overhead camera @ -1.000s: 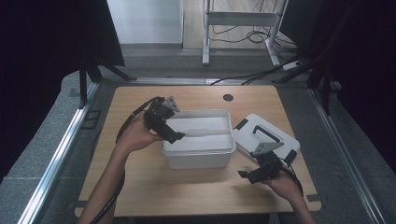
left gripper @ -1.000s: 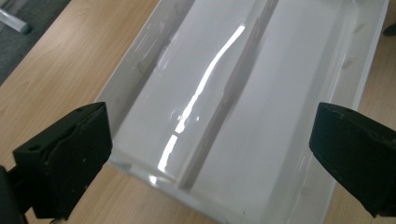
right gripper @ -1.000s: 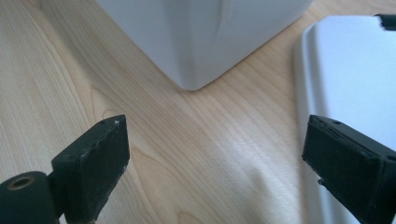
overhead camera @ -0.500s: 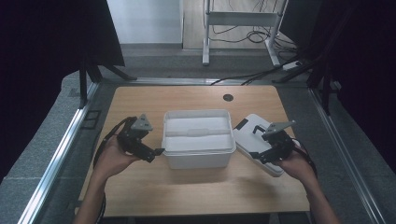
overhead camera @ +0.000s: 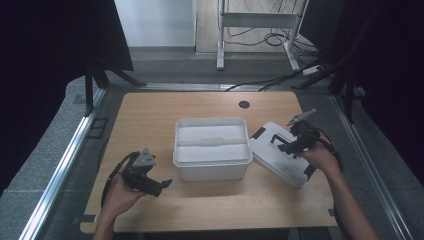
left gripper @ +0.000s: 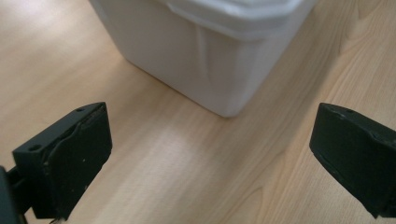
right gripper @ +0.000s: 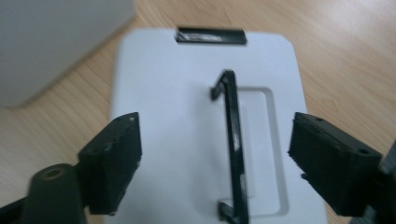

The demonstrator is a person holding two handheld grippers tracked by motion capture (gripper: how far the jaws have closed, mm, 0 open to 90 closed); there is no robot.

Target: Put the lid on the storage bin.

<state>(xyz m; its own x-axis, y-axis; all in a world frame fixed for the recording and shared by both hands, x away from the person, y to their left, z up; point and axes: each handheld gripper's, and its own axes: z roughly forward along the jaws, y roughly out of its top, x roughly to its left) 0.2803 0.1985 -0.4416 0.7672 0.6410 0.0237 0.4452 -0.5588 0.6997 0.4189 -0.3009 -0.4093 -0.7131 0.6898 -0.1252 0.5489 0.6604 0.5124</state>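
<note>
a: where does the lid [overhead camera: 280, 159] sit for you?

b: it lies flat on the table [overhead camera: 150, 112], just right of the white box [overhead camera: 212, 147], and looks to touch the box's right rim. its long axis runs on a slant, from the far left corner toward you and to the right. the black handle [right gripper: 235, 144] stands up along that same axis, and the black clip [right gripper: 211, 36] marks the far end.

a: and your right gripper [overhead camera: 289, 145]?

b: you hold it over the lid, jaws apart and just now closing, the handle between them in the right gripper view with no pad touching it.

a: your left gripper [overhead camera: 161, 184]?

b: low over the bare wood left of the box, jaws wide apart on nothing, pointing at the box's near corner. the box stands between your 2 hands.
</note>
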